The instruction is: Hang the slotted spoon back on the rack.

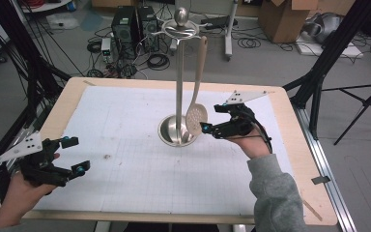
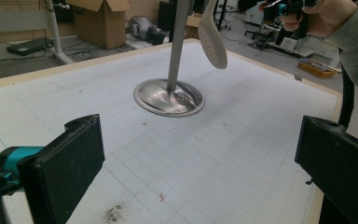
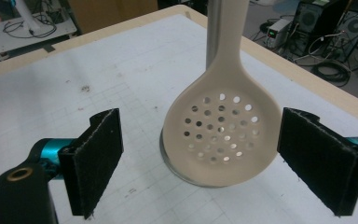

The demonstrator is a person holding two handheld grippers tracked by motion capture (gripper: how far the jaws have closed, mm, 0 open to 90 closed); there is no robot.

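Beige slotted spoon (image 1: 196, 115) hangs bowl-down from a steel stand (image 1: 179, 96) at mid-table, slightly right of the pole, bowl just above the stand's round base (image 1: 166, 131). High view: hook end of the handle is lost against the stand's top ring, so how it hangs cannot be made out.

Right gripper (image 1: 204, 126) sits just right of the spoon bowl, pointing left at it. Right gripper view: jaws spread wide, one on each side of the perforated bowl (image 3: 221, 133), clear gaps both sides, no contact. Handle and pole are cut off at the top edge; the bowl hides most of the base.

Left gripper (image 1: 74, 154) rests at the near left of the mat (image 1: 125, 159), well apart from the stand, held in a hand (image 1: 19, 193). Left gripper view: jaws wide apart, nothing between them but bare mat; both cropped by the frame edges. Spoon bowl (image 2: 213, 37) shows edge-on at the top, handle cut off; holes not visible from this angle.

Small dark specks on the mat (image 2: 114, 212) near the left gripper; what they are cannot be told
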